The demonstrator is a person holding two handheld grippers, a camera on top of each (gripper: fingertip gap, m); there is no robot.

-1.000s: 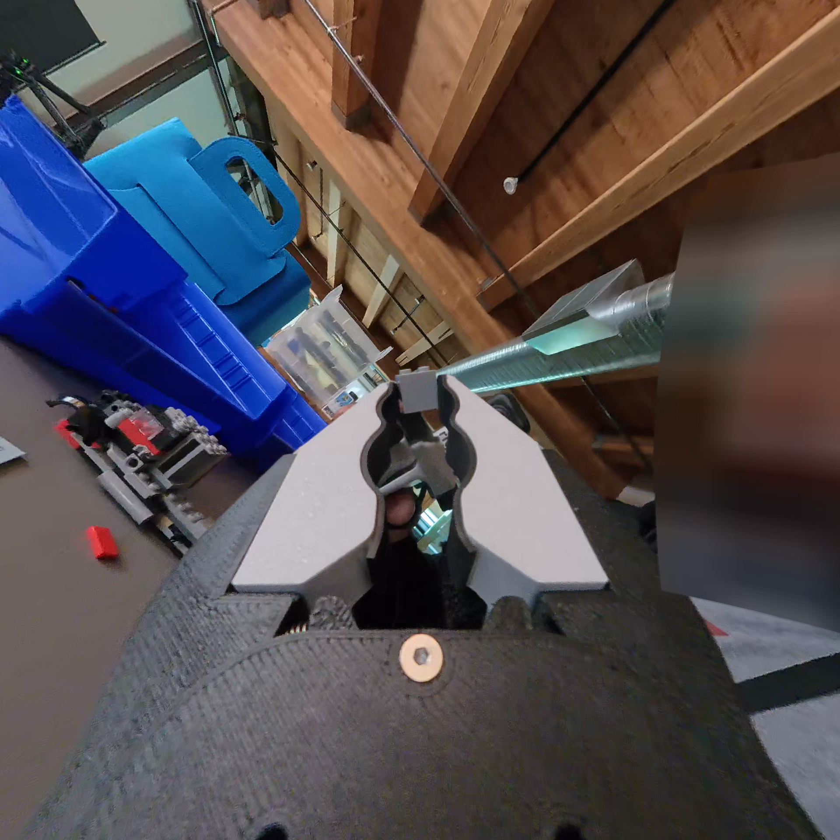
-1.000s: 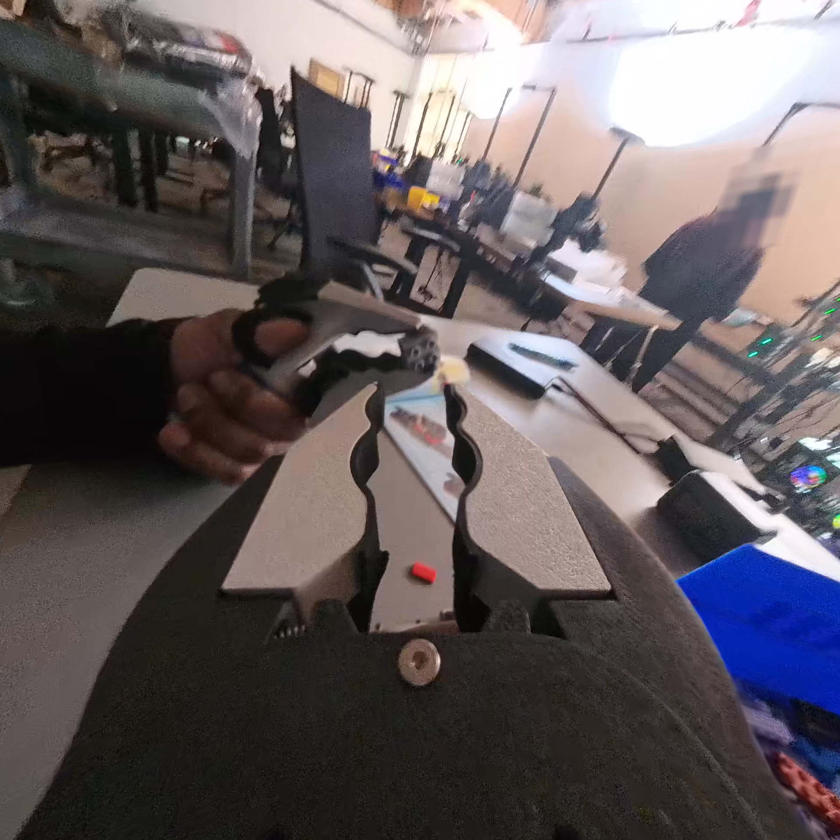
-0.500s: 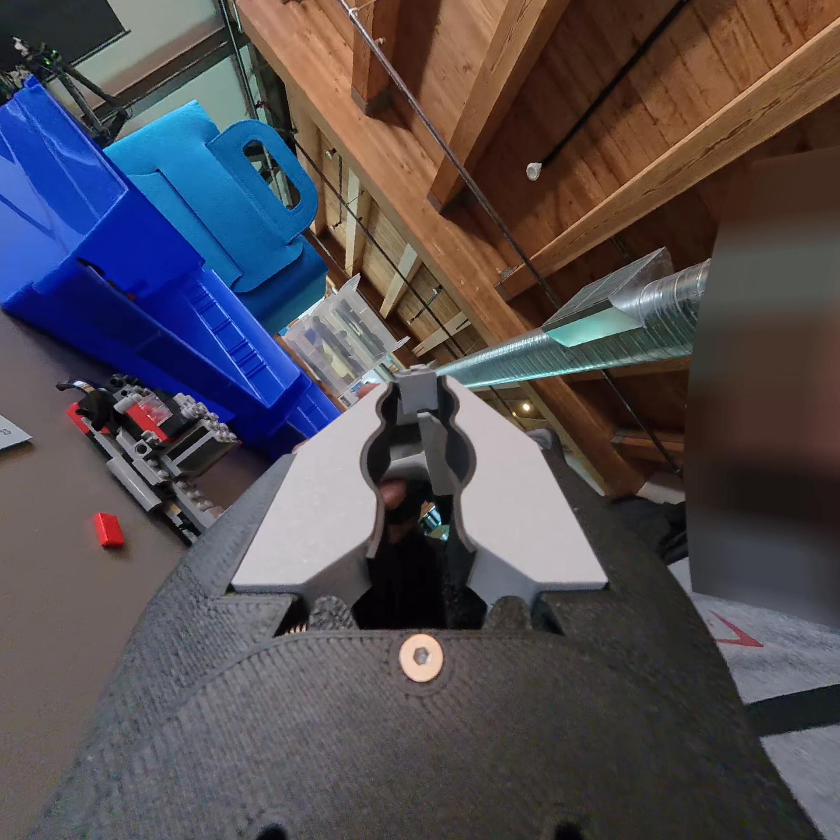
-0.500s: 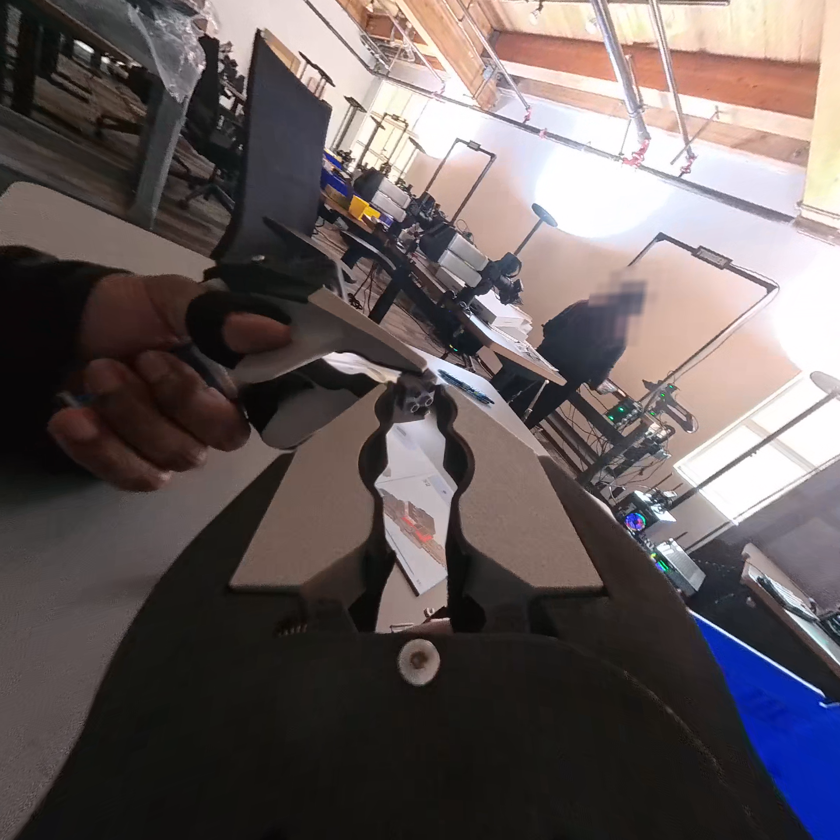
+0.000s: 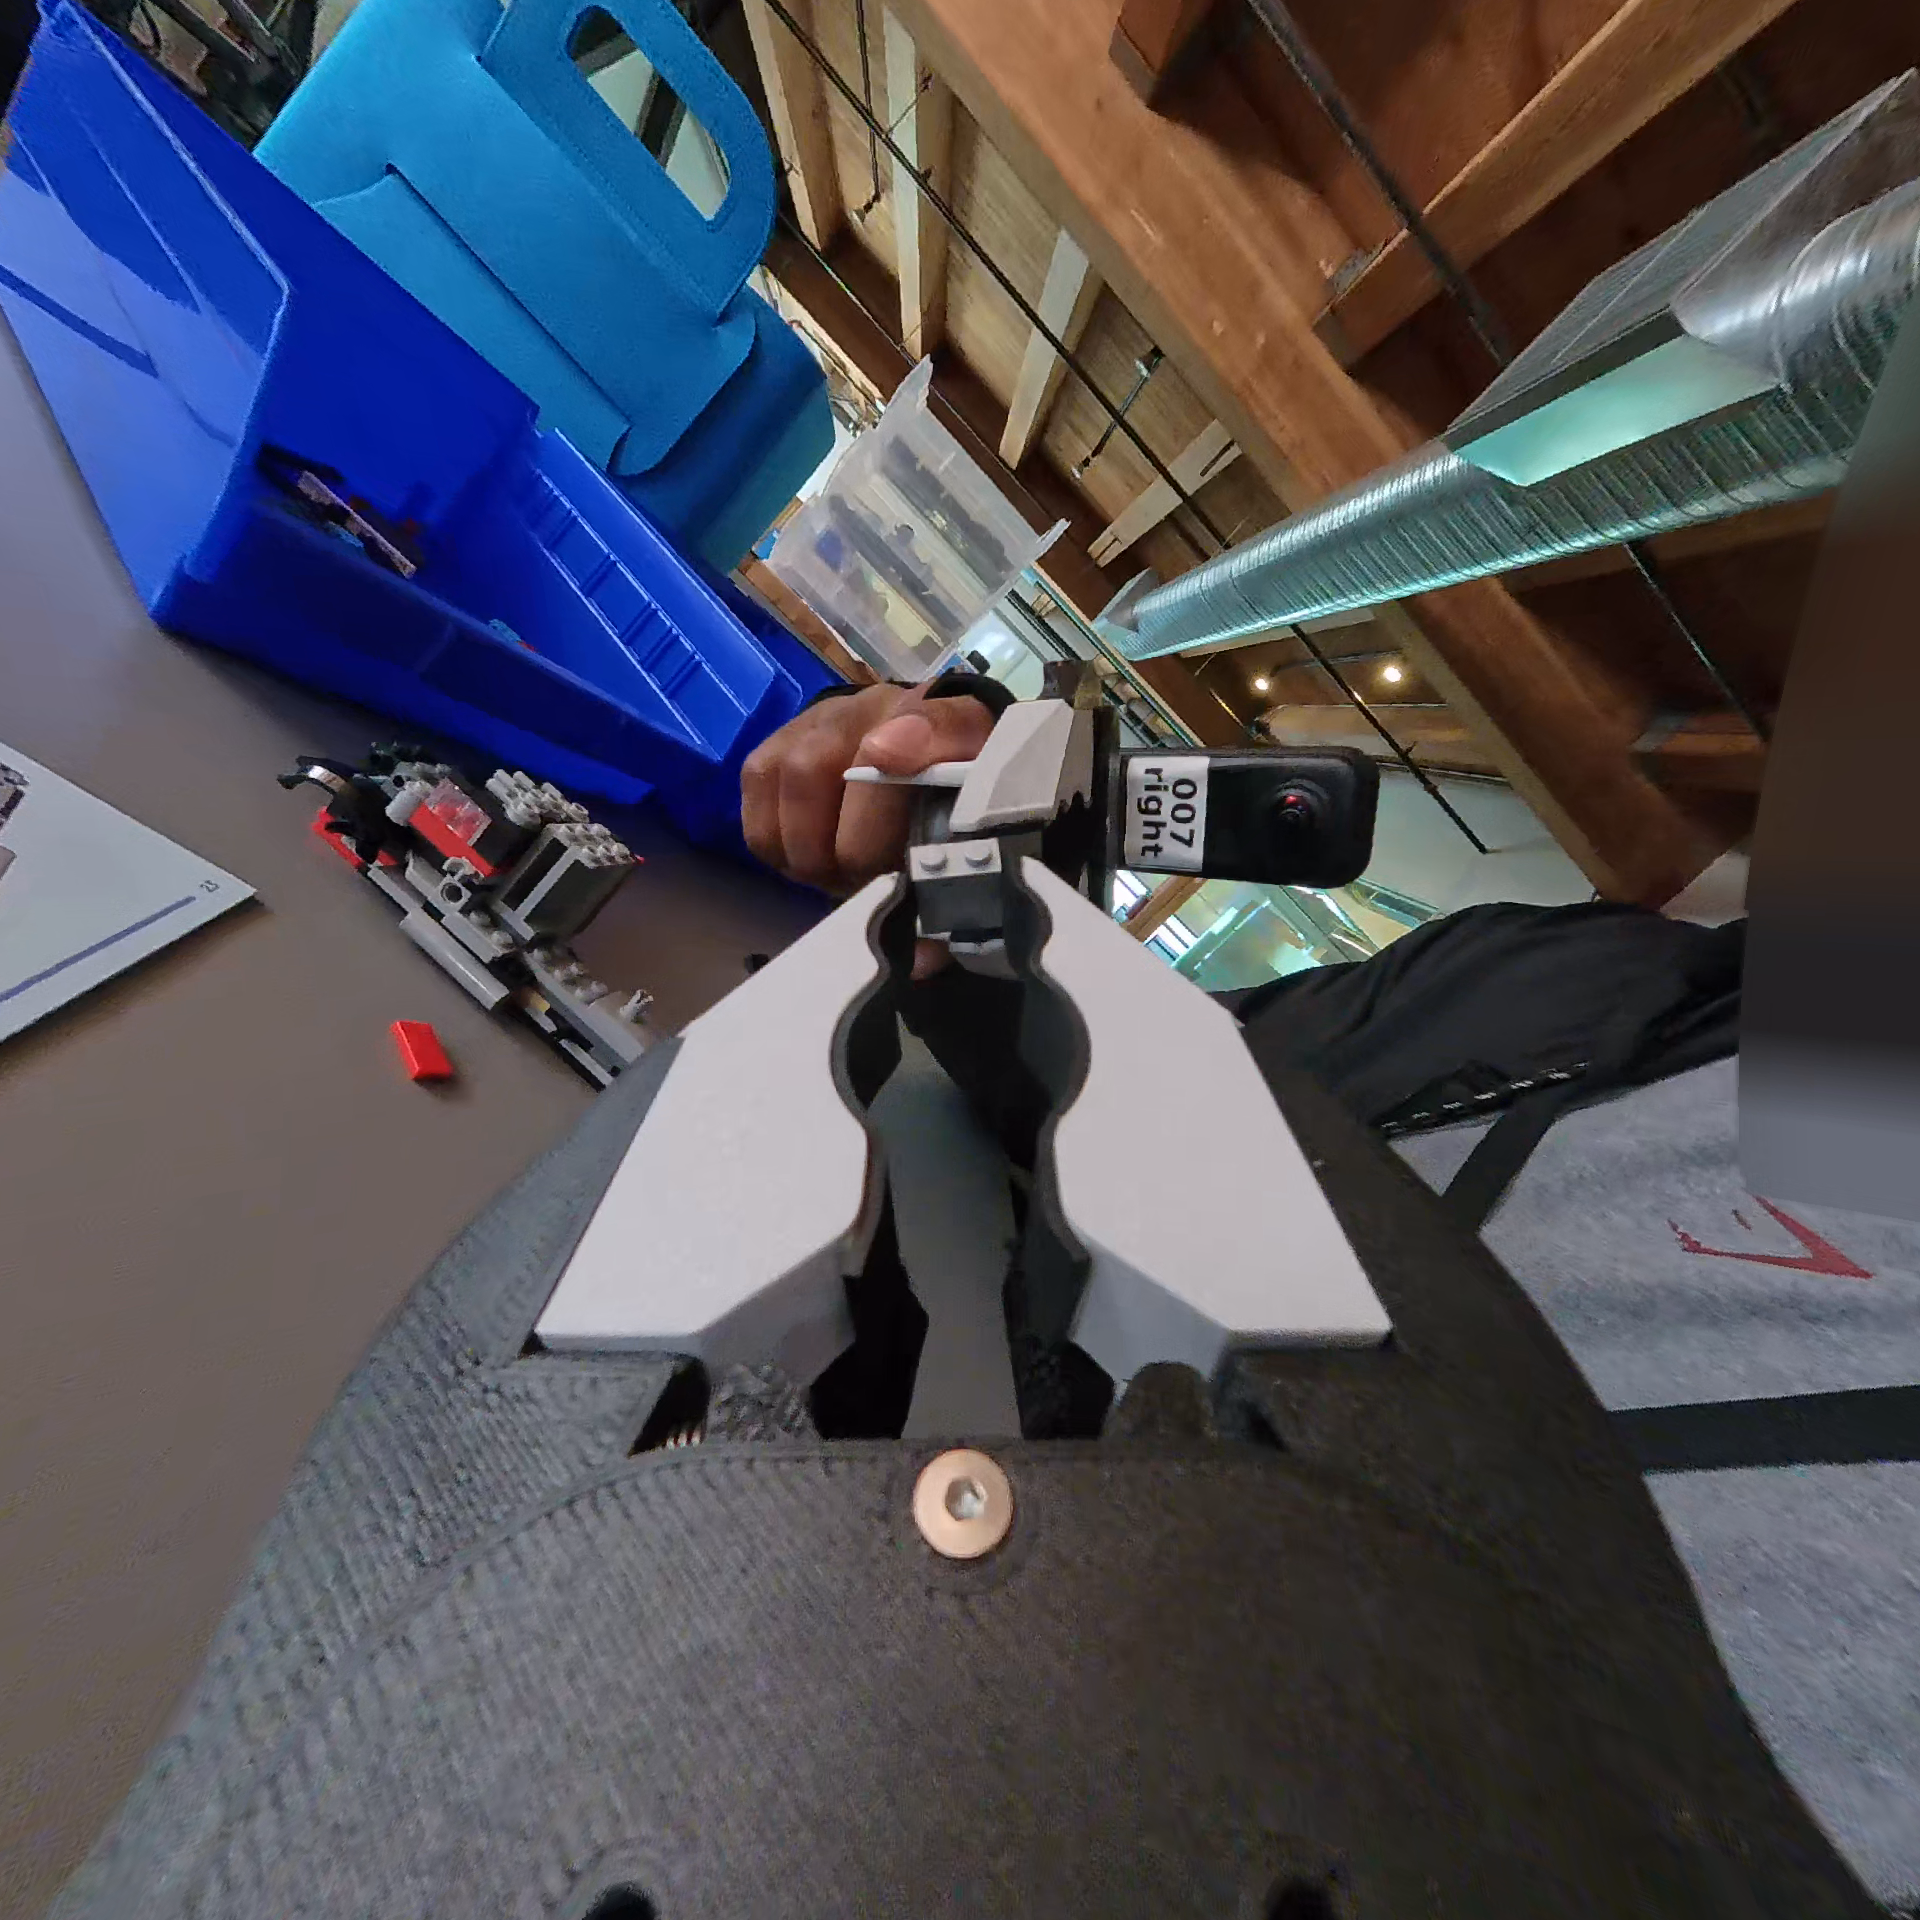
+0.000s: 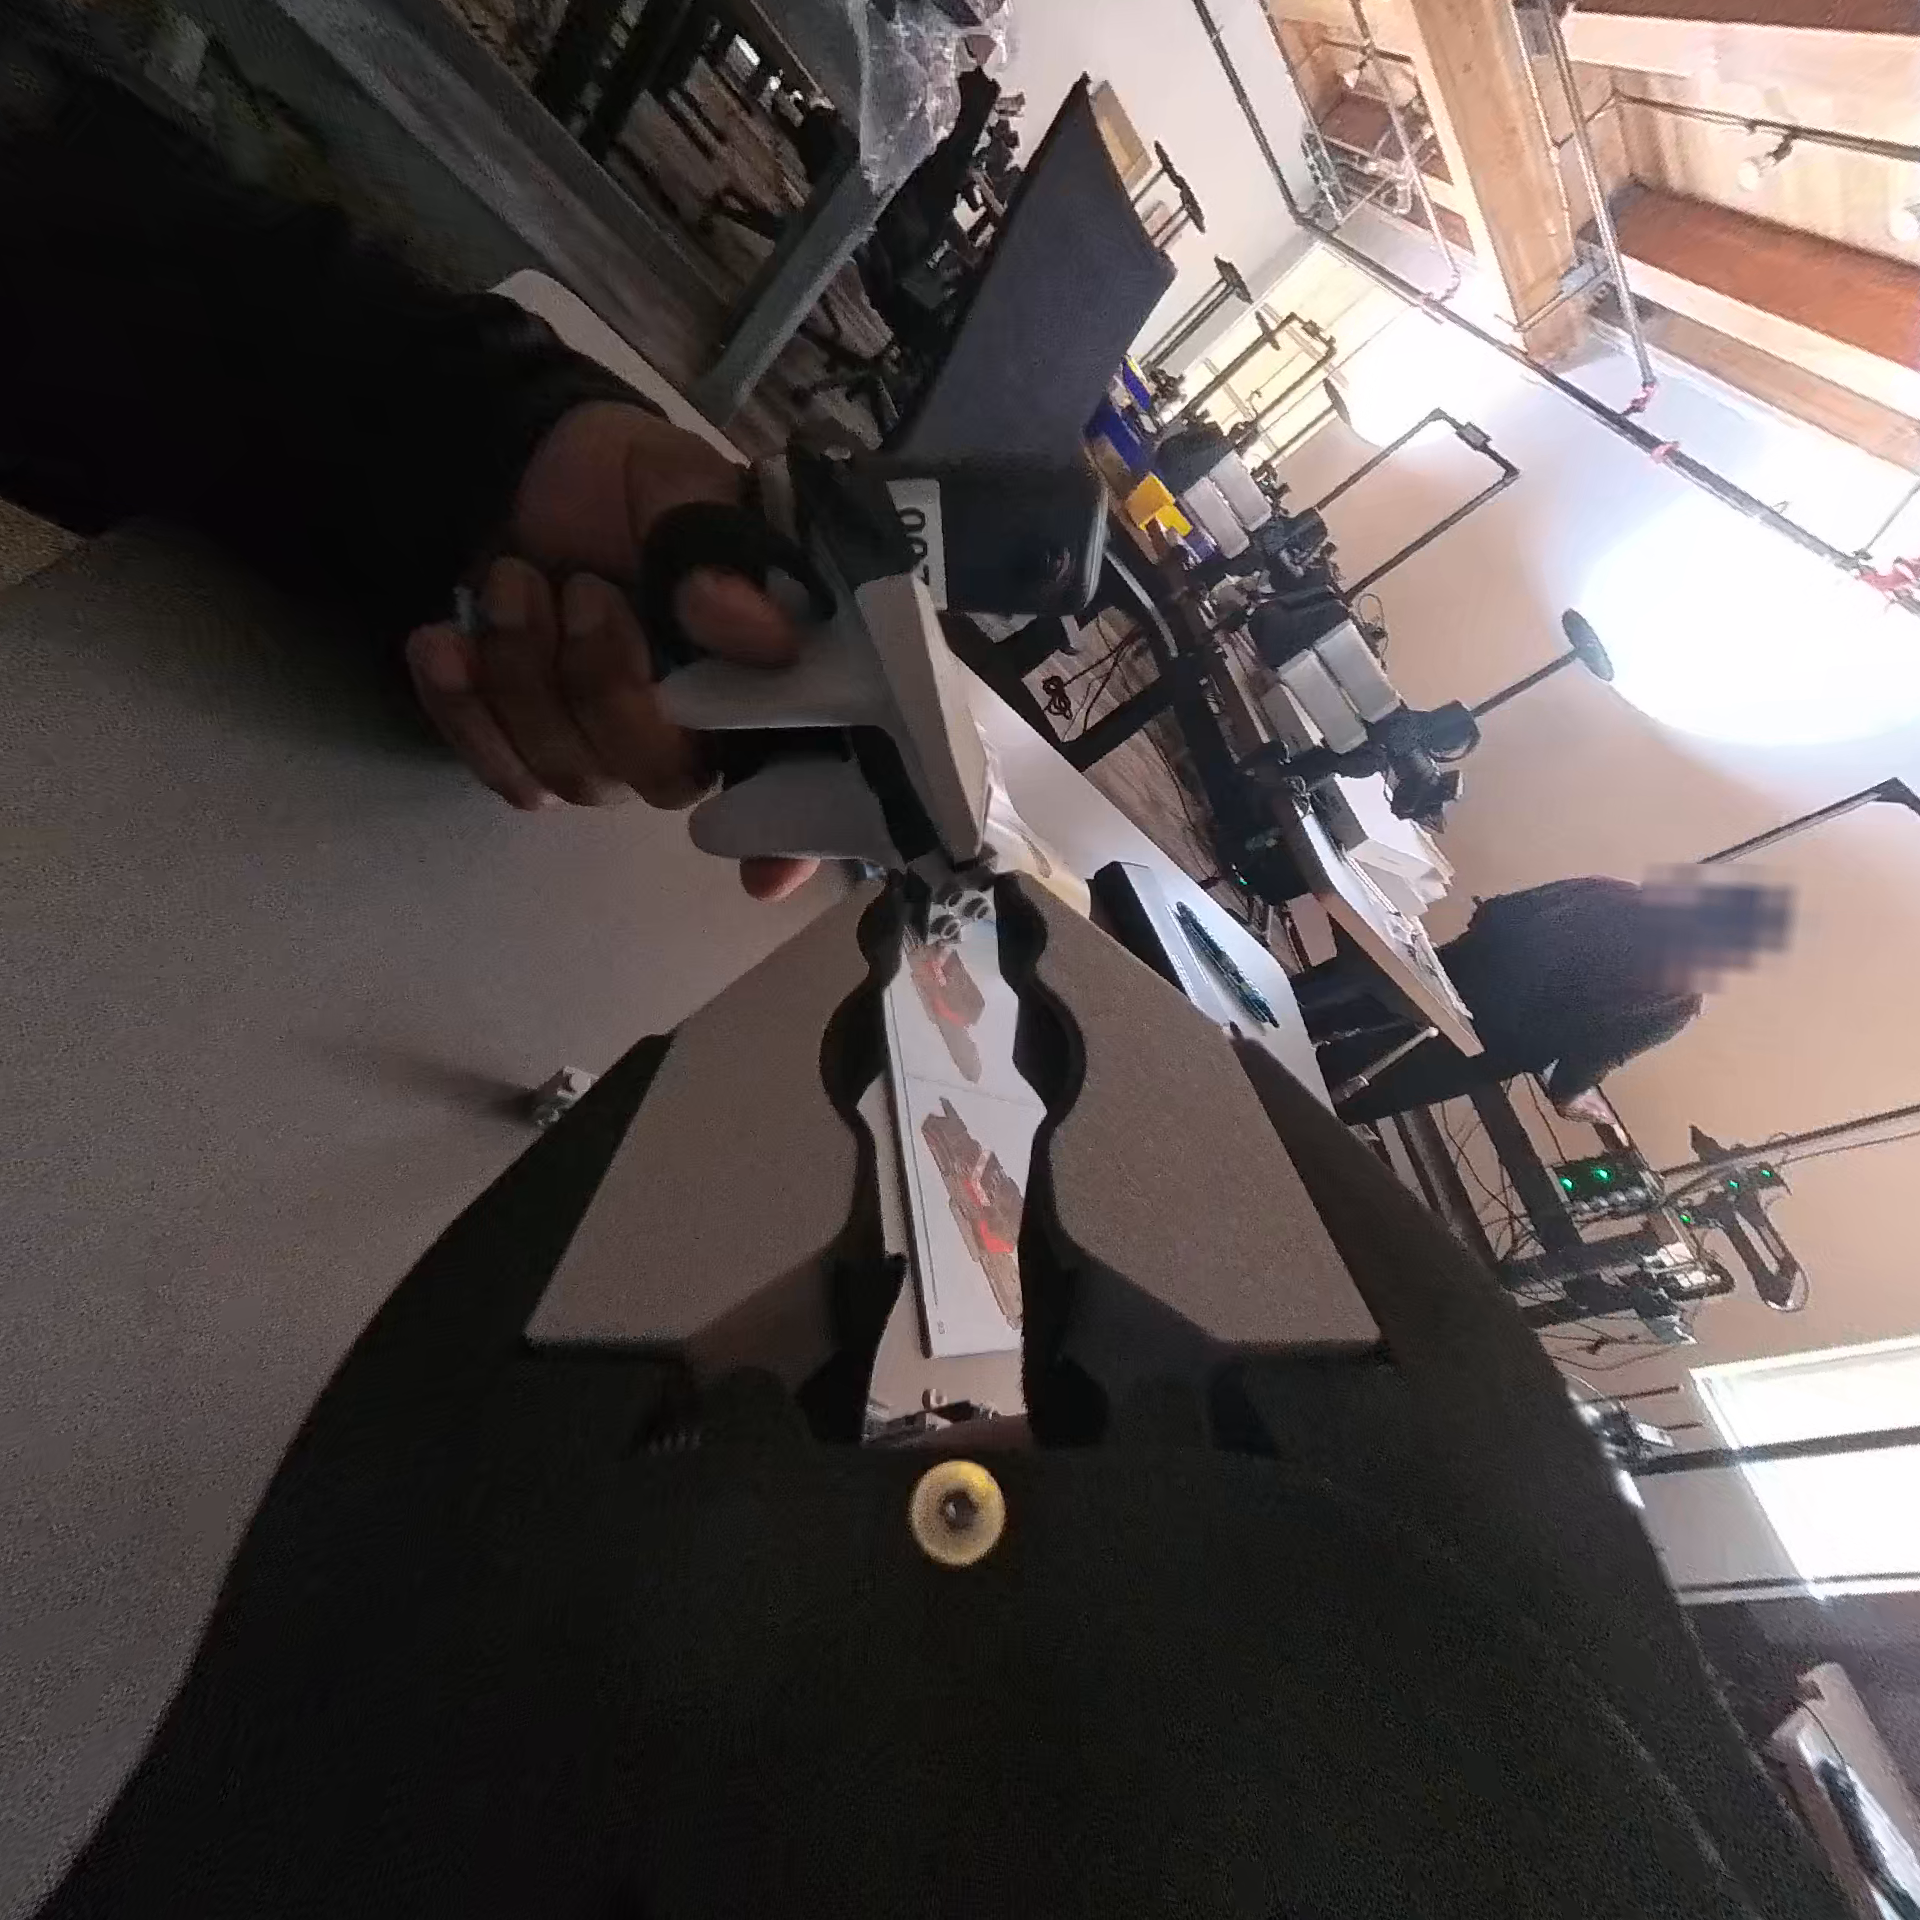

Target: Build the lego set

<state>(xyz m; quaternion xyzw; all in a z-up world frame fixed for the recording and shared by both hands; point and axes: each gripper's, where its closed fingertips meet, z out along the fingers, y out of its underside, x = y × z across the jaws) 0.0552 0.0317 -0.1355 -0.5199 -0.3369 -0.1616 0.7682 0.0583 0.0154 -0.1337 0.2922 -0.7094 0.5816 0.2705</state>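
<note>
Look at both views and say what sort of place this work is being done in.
Probably a shared workshop or lab: exposed wooden ceiling beams with a silver metal duct, rows of desks loaded with equipment, blue plastic storage bins, and a half-built grey and red lego model.

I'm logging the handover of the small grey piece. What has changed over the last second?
The two grippers have come together tip to tip, off the table. The left gripper still clamps the grey brick; the right gripper, open a second ago, now closes around the same brick. The half-built model and the red tile lie on the table as before.
</note>
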